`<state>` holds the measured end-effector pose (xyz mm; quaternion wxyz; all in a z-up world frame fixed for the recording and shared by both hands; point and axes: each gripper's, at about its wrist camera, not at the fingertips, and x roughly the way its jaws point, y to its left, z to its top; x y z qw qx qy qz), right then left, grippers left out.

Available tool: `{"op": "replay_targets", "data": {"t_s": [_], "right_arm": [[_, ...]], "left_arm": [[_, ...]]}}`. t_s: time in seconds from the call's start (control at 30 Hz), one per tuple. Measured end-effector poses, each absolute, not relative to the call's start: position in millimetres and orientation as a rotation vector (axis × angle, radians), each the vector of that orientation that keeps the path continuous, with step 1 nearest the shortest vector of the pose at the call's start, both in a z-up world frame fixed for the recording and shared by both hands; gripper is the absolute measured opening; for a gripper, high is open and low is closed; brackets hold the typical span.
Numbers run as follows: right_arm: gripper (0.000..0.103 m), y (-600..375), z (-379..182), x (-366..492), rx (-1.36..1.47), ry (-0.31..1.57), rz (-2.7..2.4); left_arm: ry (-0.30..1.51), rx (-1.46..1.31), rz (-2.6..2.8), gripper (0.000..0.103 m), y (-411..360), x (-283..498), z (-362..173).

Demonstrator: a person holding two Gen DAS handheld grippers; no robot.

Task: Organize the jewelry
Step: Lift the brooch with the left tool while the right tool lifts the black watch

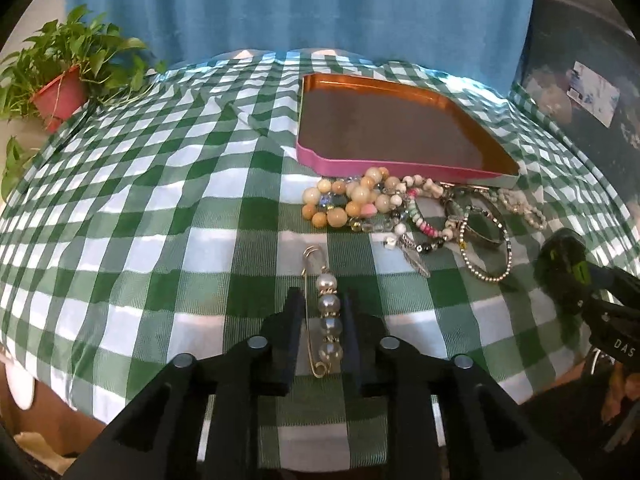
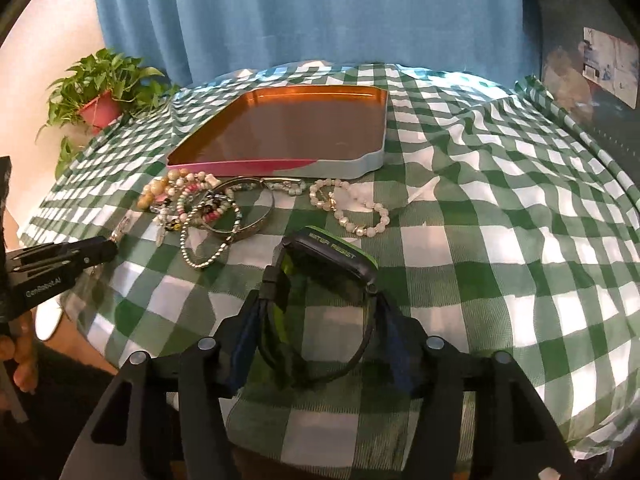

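A gold safety-pin brooch with several pearl beads [image 1: 329, 304] lies lengthwise between the fingers of my left gripper [image 1: 321, 296], whose pads close on its sides. My right gripper [image 2: 324, 292] is shut on the strap loop of a black and green wristwatch [image 2: 336, 250], its face tilted up toward the far side. A pink and pale blue tin tray [image 1: 360, 162] with a bare copper floor sits beyond. In front of it lies a heap of bead bracelets and bangles [image 1: 400, 208]. In the right wrist view, the left gripper [image 2: 106, 251] shows beside the heap [image 2: 208, 208].
A white pearl bracelet [image 2: 360, 216] lies apart, right of the heap. A green checked cloth [image 2: 500, 200] covers the rumpled table. A potted plant [image 1: 60, 92] stands at the far left corner, a blue curtain [image 1: 300, 8] hangs behind, and a dark box [image 1: 580, 100] stands at the right.
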<state>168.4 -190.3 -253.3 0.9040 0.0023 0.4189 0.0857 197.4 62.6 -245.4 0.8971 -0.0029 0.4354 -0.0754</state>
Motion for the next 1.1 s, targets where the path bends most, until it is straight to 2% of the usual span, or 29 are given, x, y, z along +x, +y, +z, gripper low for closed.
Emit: {"op": "replay_targets", "data": {"t_s": [0.13, 0.2, 0.3, 0.67, 0.93, 1.1], "right_arm": [[0.056, -186, -254, 174, -0.018, 0.861, 0.164], [0.052, -186, -254, 176, -0.028, 0.860, 0.158], [0.044, -191, -252, 178, 0.014, 0.865, 0.167], [0.043, -177, -213, 152, -0.019, 0.783, 0.105], [0.043, -177, -162, 97, 0.036, 0.743, 0.130], [0.043, -175, -117, 52, 0.020, 0.647, 0.149]], "left_arm": [[0.899, 0.030, -0.156, 0.022, 60, 202, -246], [0.907, 0.032, -0.164, 0.012, 60, 204, -245], [0.943, 0.051, -0.146, 0.012, 55, 205, -243], [0.936, 0.021, -0.135, 0.012, 28, 171, -200], [0.821, 0.032, -0.156, 0.012, 17, 112, -132], [0.726, 0.035, -0.174, 0.012, 11, 73, -89]]}}
